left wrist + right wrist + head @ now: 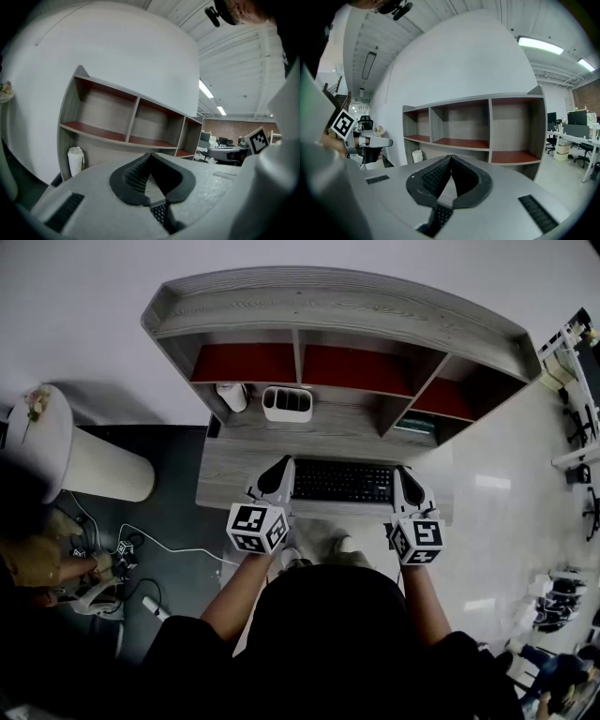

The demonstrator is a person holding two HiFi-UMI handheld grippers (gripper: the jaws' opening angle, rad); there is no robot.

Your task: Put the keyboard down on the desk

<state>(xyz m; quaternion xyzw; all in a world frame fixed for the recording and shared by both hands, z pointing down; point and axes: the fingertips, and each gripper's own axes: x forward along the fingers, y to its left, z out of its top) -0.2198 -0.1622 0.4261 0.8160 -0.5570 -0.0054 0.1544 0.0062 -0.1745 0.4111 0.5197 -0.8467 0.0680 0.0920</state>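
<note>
A black keyboard (342, 481) lies lengthwise along the front of the grey wooden desk (234, 474). My left gripper (281, 465) hovers at its left end and my right gripper (403, 472) at its right end, both pointing toward the shelves. In the left gripper view the left gripper (150, 154) has its tips touching with nothing between them; keyboard keys (160, 212) show below through the gap. The right gripper (451, 157) looks the same, tips together, with the keys (442, 214) underneath. Whether either gripper touches the keyboard I cannot tell.
A shelf unit (337, 306) with red-backed compartments rises at the desk's back. A white organiser (287, 403) and a white cup (232, 395) stand under it. A round white table (56, 446) stands at the left, with cables (178, 551) on the floor.
</note>
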